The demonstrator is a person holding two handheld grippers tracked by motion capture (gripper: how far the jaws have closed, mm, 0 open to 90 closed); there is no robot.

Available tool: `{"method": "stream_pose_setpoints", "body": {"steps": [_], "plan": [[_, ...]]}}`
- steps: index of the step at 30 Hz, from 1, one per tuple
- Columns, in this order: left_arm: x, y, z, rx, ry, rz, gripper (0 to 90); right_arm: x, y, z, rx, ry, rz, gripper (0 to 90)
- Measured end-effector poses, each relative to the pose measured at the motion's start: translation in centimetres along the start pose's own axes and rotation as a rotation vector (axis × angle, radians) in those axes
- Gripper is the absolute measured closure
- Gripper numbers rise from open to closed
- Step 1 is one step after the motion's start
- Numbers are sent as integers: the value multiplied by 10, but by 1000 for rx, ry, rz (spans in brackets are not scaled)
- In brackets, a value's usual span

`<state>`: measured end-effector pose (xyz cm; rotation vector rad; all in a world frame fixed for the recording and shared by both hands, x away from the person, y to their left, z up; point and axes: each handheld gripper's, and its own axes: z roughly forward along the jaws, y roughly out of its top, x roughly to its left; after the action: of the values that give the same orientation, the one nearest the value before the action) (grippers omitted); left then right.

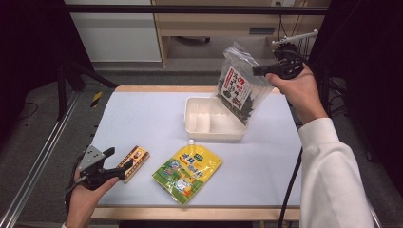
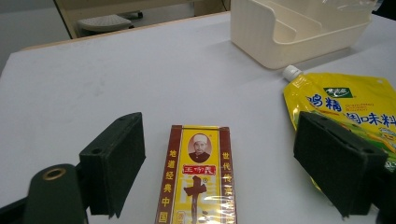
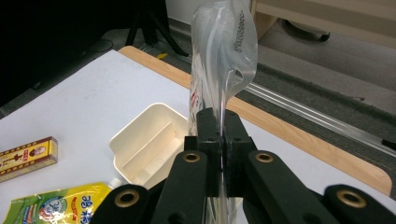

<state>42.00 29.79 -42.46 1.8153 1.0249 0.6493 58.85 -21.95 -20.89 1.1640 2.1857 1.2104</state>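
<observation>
My right gripper (image 1: 256,71) is shut on the edge of a clear bag of dark dried food (image 1: 237,85) with a red and white label, holding it above the far right corner of a cream divided tray (image 1: 199,129). In the right gripper view the pads pinch the clear film of the bag (image 3: 224,51) over the tray (image 3: 140,140). My left gripper (image 1: 119,159) stands open at the table's front left. A brown and yellow box (image 2: 198,182) lies flat between its jaws, untouched. A yellow spouted pouch (image 1: 187,173) lies flat beside the box (image 1: 135,161).
The white table top (image 1: 142,118) has wooden edges. Metal frame rails run along the left and across the back. A cable hangs from the right gripper past the table's right edge. A wooden cabinet stands behind the table.
</observation>
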Motion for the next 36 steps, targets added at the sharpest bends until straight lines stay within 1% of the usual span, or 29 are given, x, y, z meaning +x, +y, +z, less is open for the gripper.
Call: {"method": "stream_pose_setpoints", "body": {"steps": [6,9,16,17,20,22,23,27,28,30,32,33,35,36], "plan": [[-1,0,1,2,-2,3,163,-4,-7,15,22,6,3,889],[-1,-1,0,-2,0,3,165,-7,-11,22,24,9,9,889],[-2,-1,1,1,-7,9,165,-8,-19,36,62,11,-5,888],[-3,-1,1,2,-8,12,165,-8,-21,39,72,13,4,887],[-3,-1,1,4,-6,19,165,-8,-26,46,89,19,9,887],[-4,-1,1,8,-9,23,164,-9,-29,48,86,23,9,887],[-4,-1,1,9,-9,24,165,-9,-30,49,88,24,18,887],[-5,-1,2,8,-13,25,165,-11,-37,52,101,30,10,884],[-5,-1,3,10,-15,27,164,-10,-38,52,108,25,6,882],[-5,-1,3,15,-18,27,164,-12,-41,52,96,24,13,879],[-6,-1,3,19,-16,35,164,-13,-43,51,92,26,17,875],[-6,-1,4,18,-14,35,164,-13,-43,51,88,30,16,867],[-6,-1,4,20,-15,37,164,-12,-44,51,81,34,20,813],[-6,-1,4,20,-15,37,163,-12,-44,51,81,34,20,813]]}}
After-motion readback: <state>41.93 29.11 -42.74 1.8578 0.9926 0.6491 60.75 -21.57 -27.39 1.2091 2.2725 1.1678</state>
